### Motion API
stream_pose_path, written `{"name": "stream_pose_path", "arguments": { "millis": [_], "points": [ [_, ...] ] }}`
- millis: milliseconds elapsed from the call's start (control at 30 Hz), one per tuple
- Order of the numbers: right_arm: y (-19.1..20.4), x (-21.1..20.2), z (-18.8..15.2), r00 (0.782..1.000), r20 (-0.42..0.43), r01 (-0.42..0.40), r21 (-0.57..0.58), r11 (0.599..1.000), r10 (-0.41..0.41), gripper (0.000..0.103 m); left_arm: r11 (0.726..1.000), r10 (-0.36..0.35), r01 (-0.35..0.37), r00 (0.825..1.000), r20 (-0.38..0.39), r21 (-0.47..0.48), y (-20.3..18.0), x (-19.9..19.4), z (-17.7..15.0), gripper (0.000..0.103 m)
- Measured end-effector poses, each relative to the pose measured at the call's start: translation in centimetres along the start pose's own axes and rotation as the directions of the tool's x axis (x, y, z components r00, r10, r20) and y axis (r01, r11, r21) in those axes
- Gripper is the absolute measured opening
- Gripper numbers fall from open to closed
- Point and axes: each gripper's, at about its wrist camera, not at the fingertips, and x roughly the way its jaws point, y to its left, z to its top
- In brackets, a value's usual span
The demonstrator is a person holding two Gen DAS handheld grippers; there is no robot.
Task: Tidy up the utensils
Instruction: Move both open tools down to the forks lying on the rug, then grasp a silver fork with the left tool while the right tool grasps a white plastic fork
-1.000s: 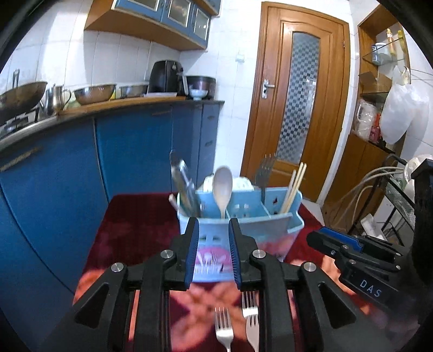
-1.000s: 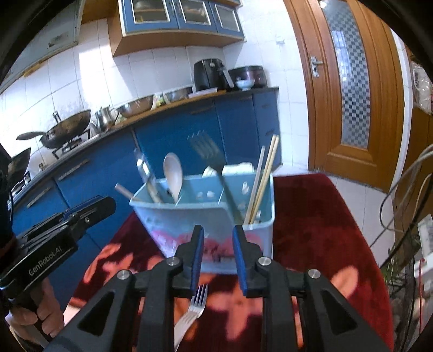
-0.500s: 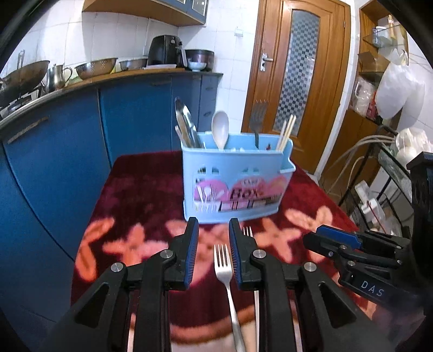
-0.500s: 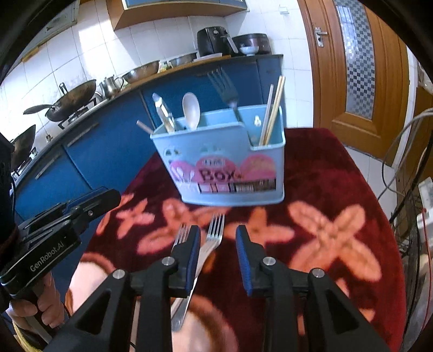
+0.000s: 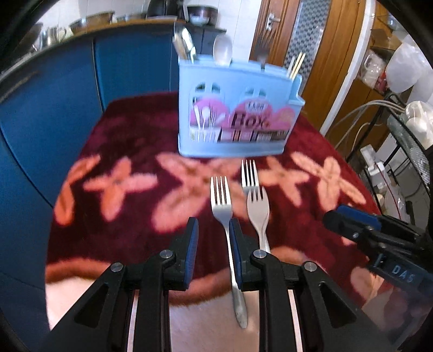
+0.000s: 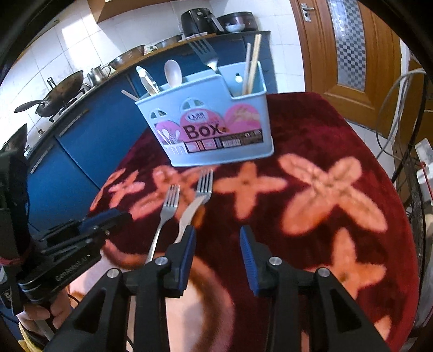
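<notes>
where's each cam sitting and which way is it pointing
Left wrist: on the left gripper, looking along its open jaws over the forks toward the caddy; the right gripper shows at right.
Right wrist: on the right gripper, jaws open, facing the caddy from the right; the left gripper and hand show at left.
Shared: caddy, forks, red cloth.

A dark wok (image 6: 58, 89) sits on the stove beside a steel kettle (image 6: 98, 74); a black air fryer (image 6: 196, 20) stands near the wooden door (image 6: 349, 54).
</notes>
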Motion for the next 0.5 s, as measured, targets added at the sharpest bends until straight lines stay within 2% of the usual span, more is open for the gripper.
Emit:
{"name": "stream_pose_path", "arguments": {
  "millis": [67, 200, 400, 500],
  "points": [
    [-0.3, 0.1, -0.2, 1.0, -0.008, 0.003, 0.007, 1.0, -0.003, 0.042, 1.0, -0.014, 0.014, 0.999, -0.038, -0.011, 0.1, 0.8, -0.2, 0.022],
    [-1.0, 0.5, -0.3, 1.0, -0.03, 0.007, 0.014, 1.0, -0.006, 0.042, 0.999, -0.046, 0.045, 0.993, -0.11, -0.013, 0.0, 2.3, -0.4, 0.022],
    [-1.7, 0.9, -0.3, 0.999, -0.049, 0.012, 0.021, 1.0, -0.011, 0.042, 0.997, -0.078, 0.08, 0.967, -0.241, -0.002, -0.3, 4.9, 0.0, 0.022],
    [-1.8, 1.1, -0.3, 0.998, -0.059, 0.008, 0.022, 1.0, -0.007, 0.043, 0.996, -0.077, 0.085, 0.959, -0.273, 0.015, -0.5, 5.4, 0.5, 0.022]
  ]
}}
